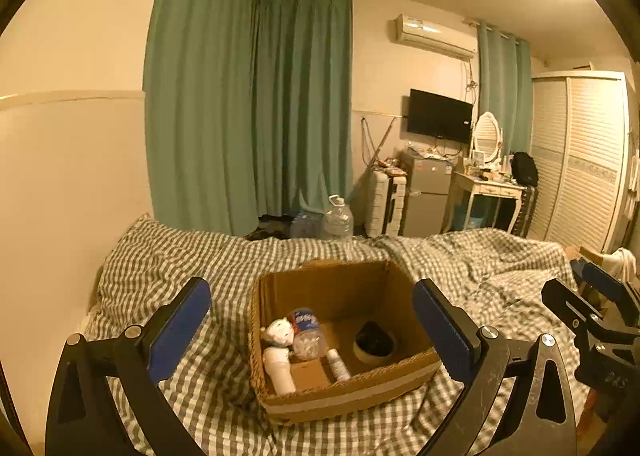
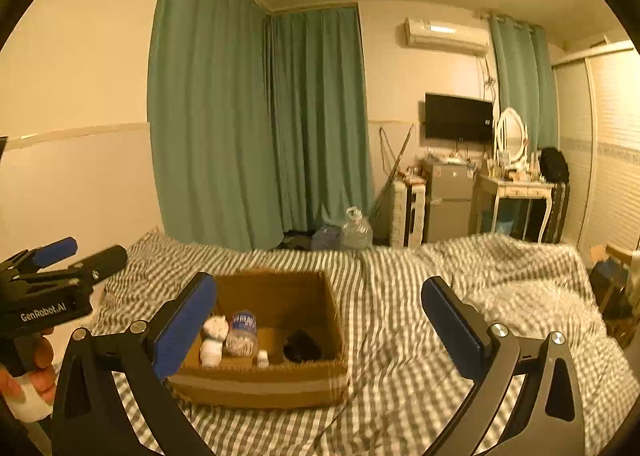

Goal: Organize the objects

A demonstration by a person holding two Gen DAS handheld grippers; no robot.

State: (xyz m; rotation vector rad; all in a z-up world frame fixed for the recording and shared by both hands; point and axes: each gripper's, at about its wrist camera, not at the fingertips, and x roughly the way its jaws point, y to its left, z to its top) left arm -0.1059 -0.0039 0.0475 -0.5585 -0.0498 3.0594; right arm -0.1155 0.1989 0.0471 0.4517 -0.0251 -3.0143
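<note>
The open brown cardboard box (image 1: 340, 340) sits on the grey-and-white checked bedspread (image 1: 180, 256), near the front edge of the bed. Inside it lie a small white figurine with a round head (image 1: 278, 352), a clear plastic water bottle with a blue label (image 1: 306, 332) touching the figurine, a small white capped tube (image 1: 338, 364) just beside the bottle, and a dark round object resting in a pale ring (image 1: 374, 342) towards the box's right side. What that dark thing is cannot be told.

No loose object shows on the bedspread around the box, so the gathering step looks done or nearly so; this reads as a pause at the end of placing things, or the start of a search for more.

The left hand-held gripper (image 1: 312, 336) frames the box between its blue pads, jaws spread wide and holding nothing. The right hand-held gripper (image 2: 320, 328) hangs over the bedspread with its left pad in front of the box's left wall, its jaws likewise wide apart and empty. A person's hand (image 2: 34, 372) grips the left tool's handle at the edge of the right view.

The next move probably calls for scanning the bed and surroundings for anything left out, or, if the box itself is to be moved, setting a pad against each side wall and lifting evenly, since the soft bedding gives little support.

Behind stand green curtains (image 1: 248, 116).
</note>
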